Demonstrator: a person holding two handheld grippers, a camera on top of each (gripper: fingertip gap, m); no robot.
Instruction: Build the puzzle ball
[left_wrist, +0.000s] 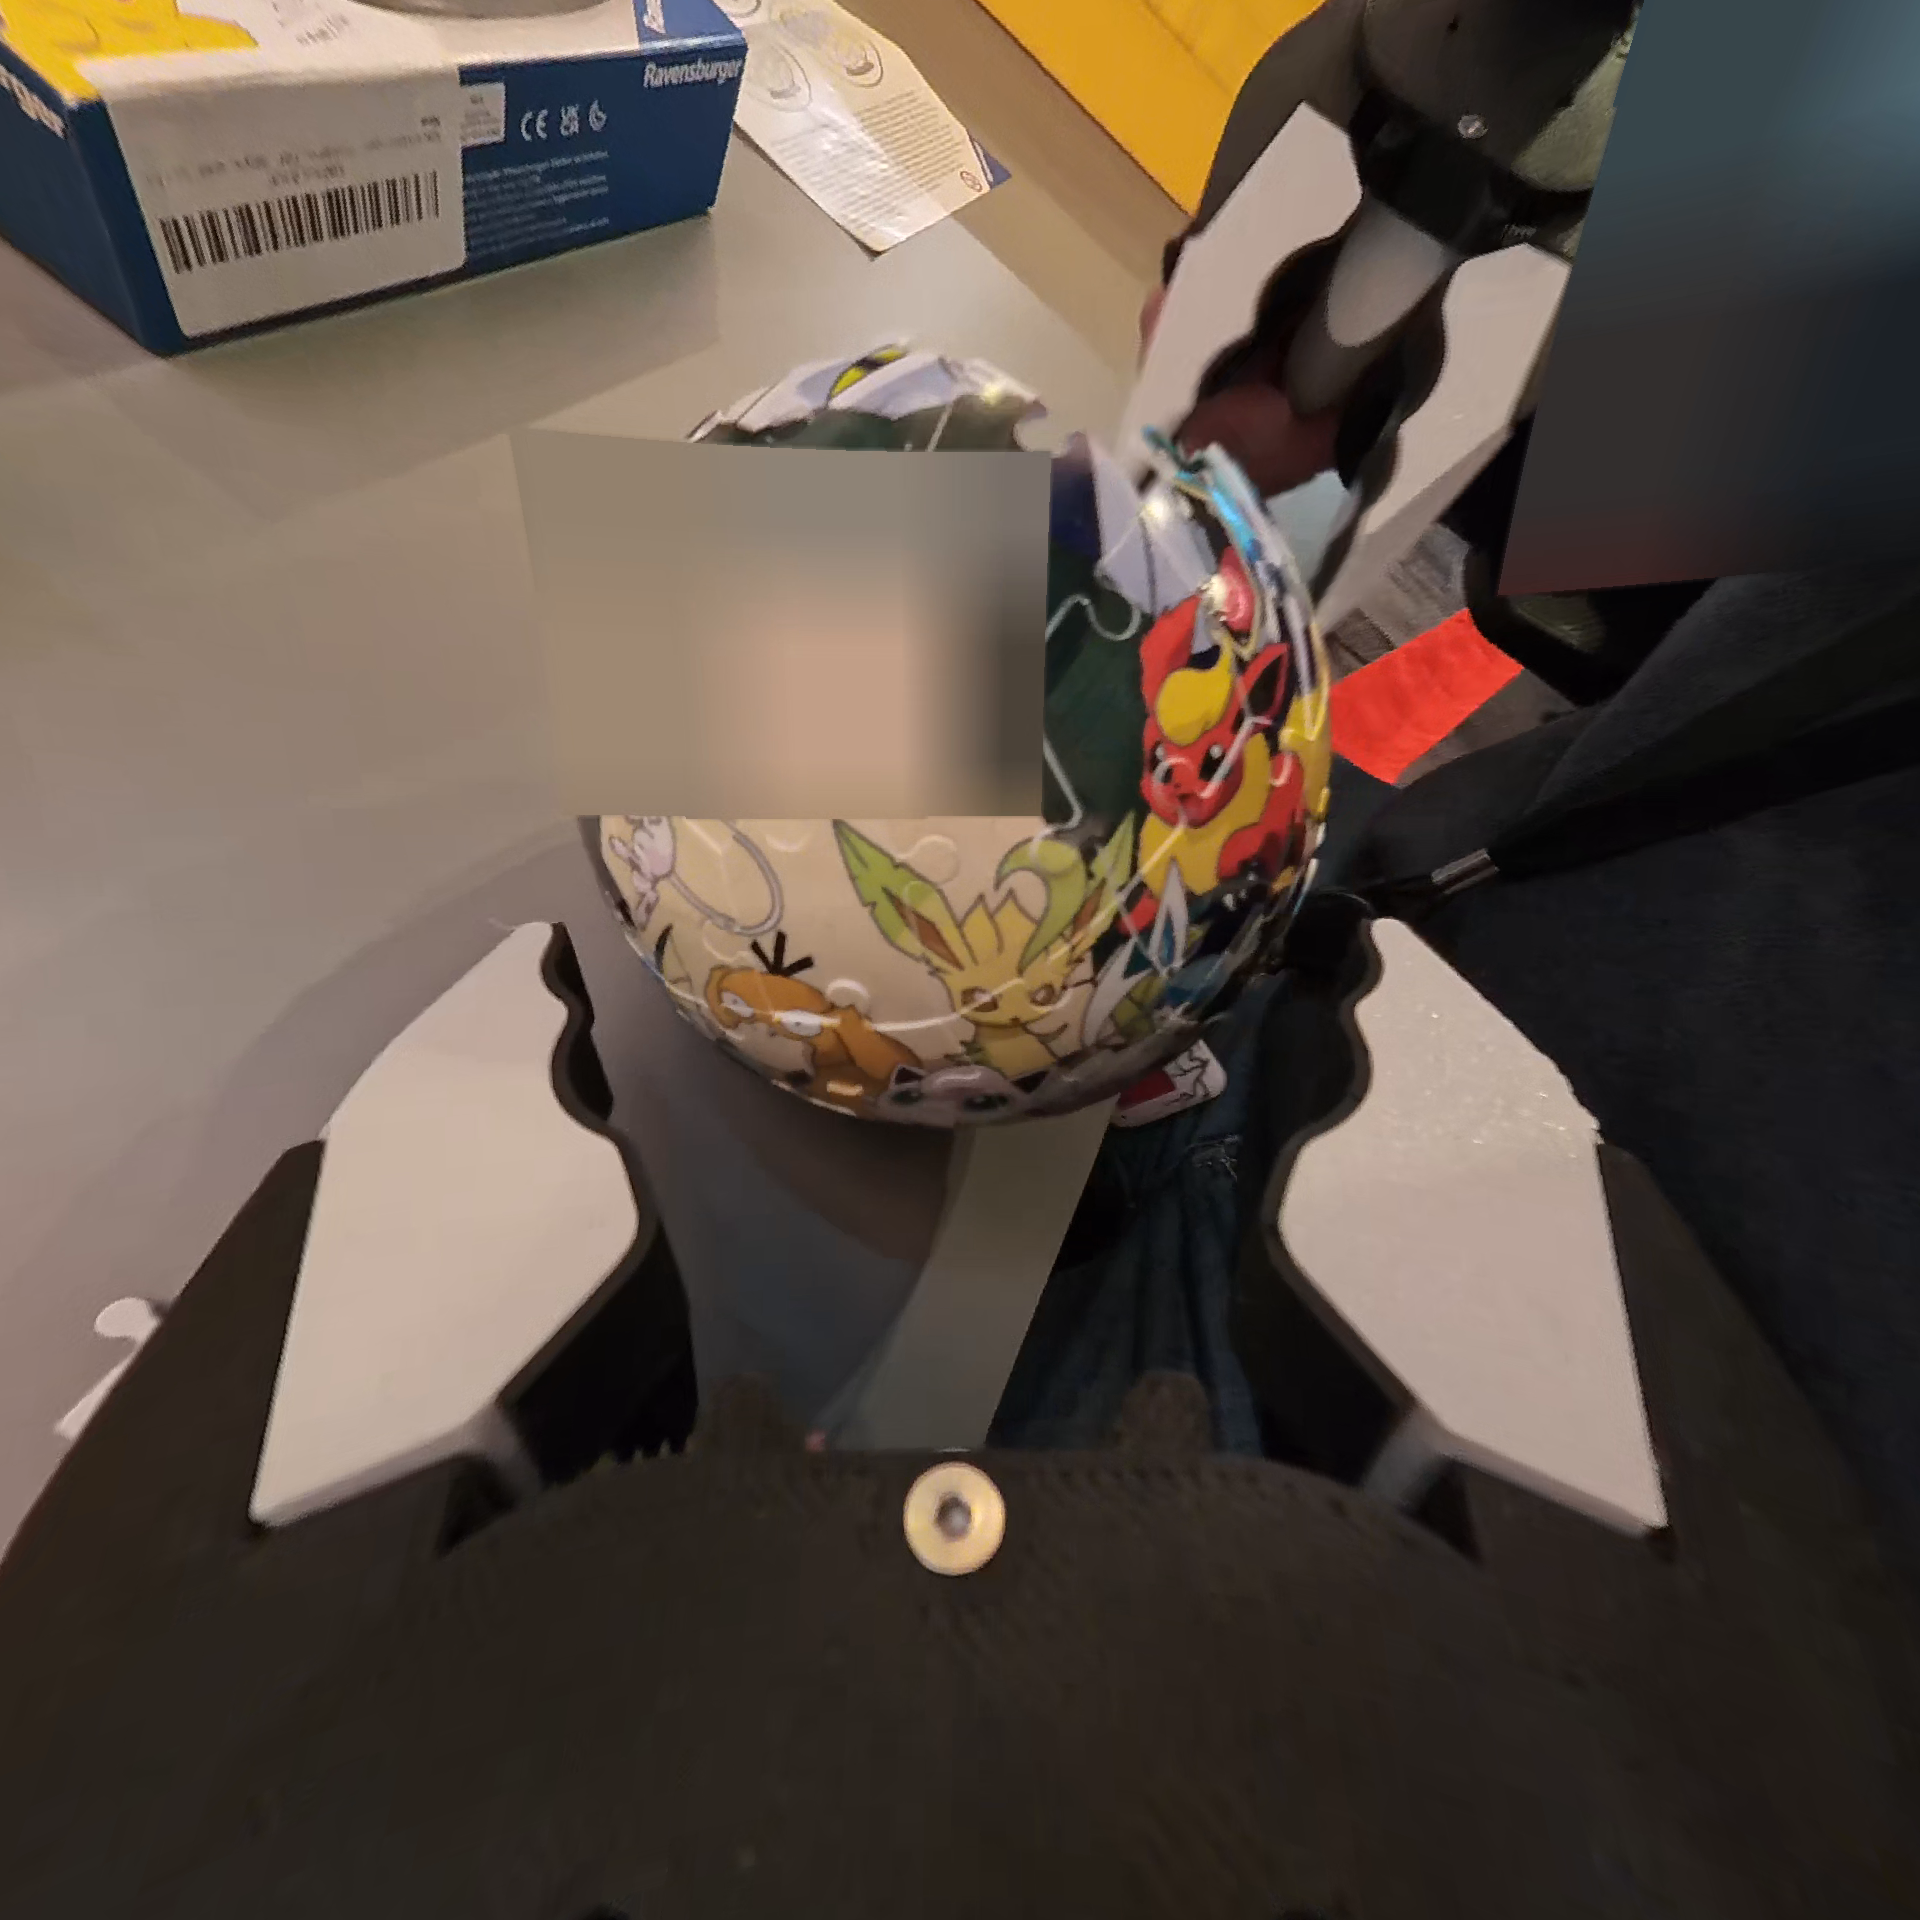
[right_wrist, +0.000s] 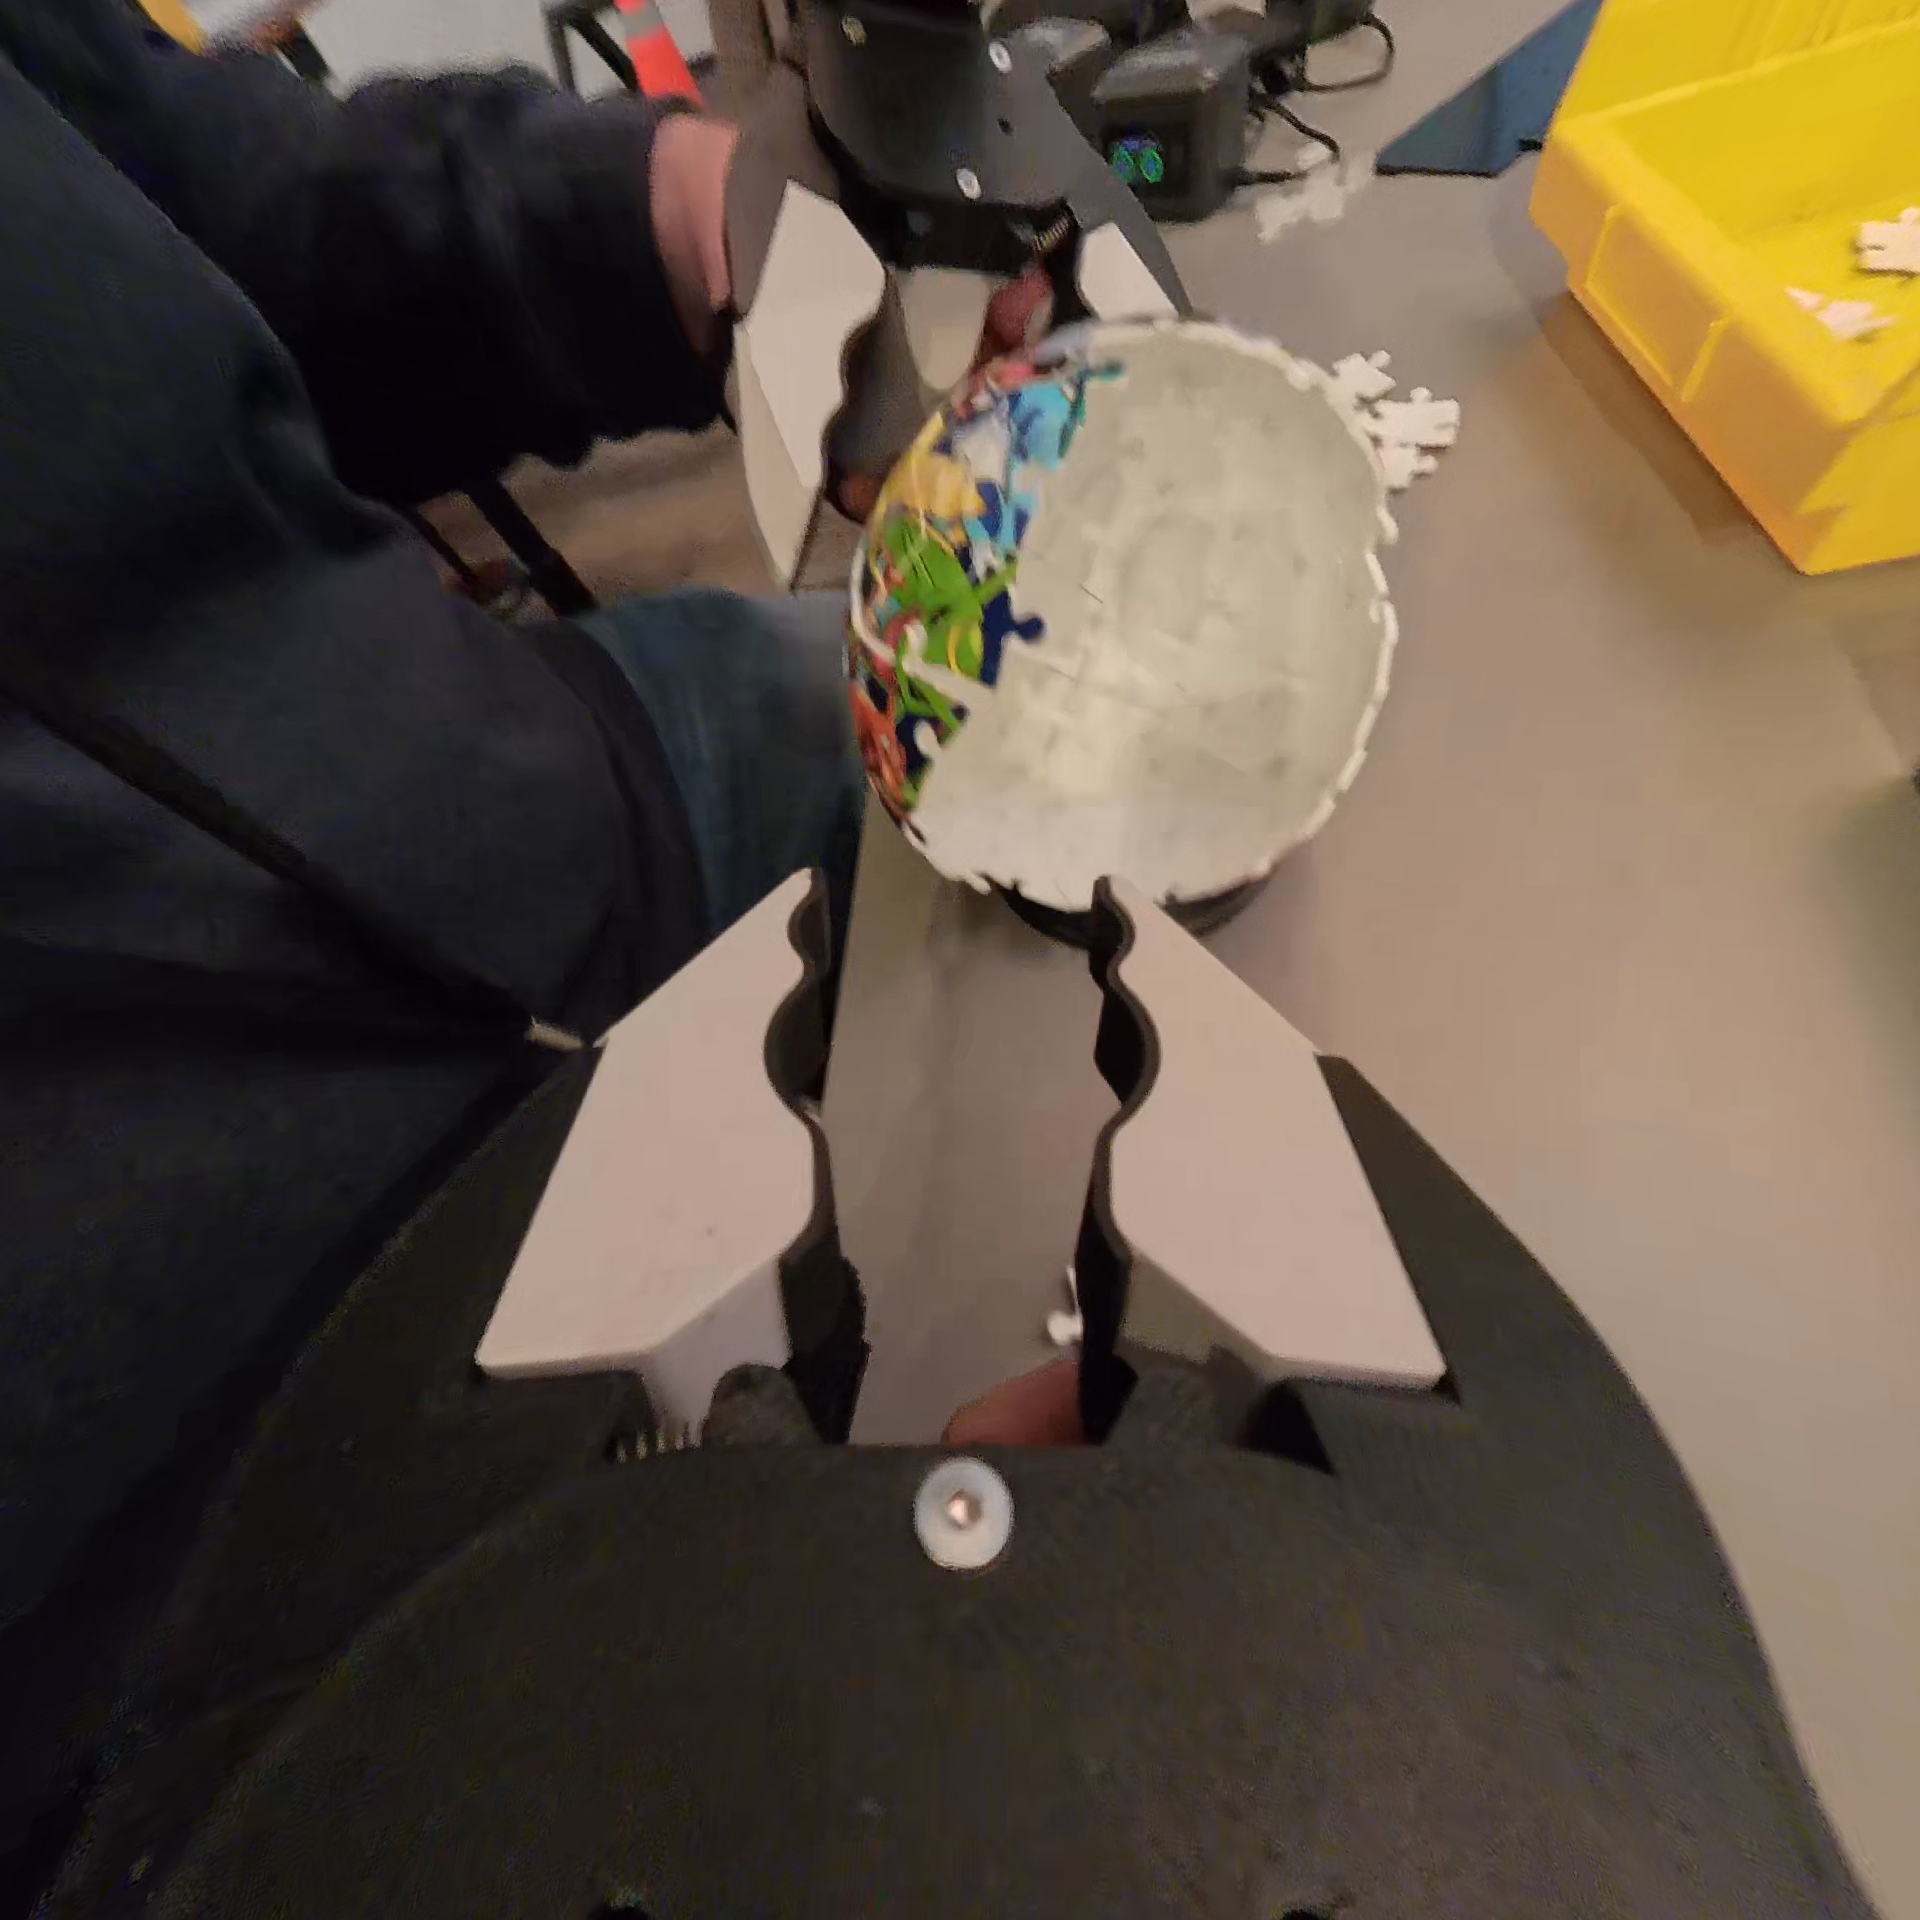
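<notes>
The part-built puzzle ball (left_wrist: 987, 956) has cartoon creatures printed on its outside. In the right wrist view the puzzle ball (right_wrist: 1164, 623) shows its hollow white inside and jagged open rim, resting on a black ring stand (right_wrist: 1216, 912). My left gripper (left_wrist: 961, 935) is wide open with the ball's lower part between its fingertips; I cannot tell if they touch it. It also shows behind the ball in the right wrist view (right_wrist: 987, 436). My right gripper (right_wrist: 956, 894) is open and empty, its right fingertip at the ball's lower rim. In the left wrist view the right gripper (left_wrist: 1247, 488) sits at the ball's upper right edge.
A blue puzzle box (left_wrist: 364, 156) and a paper leaflet (left_wrist: 873, 135) lie at the back of the grey table (right_wrist: 1610, 987). A yellow bin (right_wrist: 1745, 343) holds some white pieces. Loose white pieces (right_wrist: 1403, 416) lie beside the ball. A person's dark sleeve (right_wrist: 312, 540) fills the left.
</notes>
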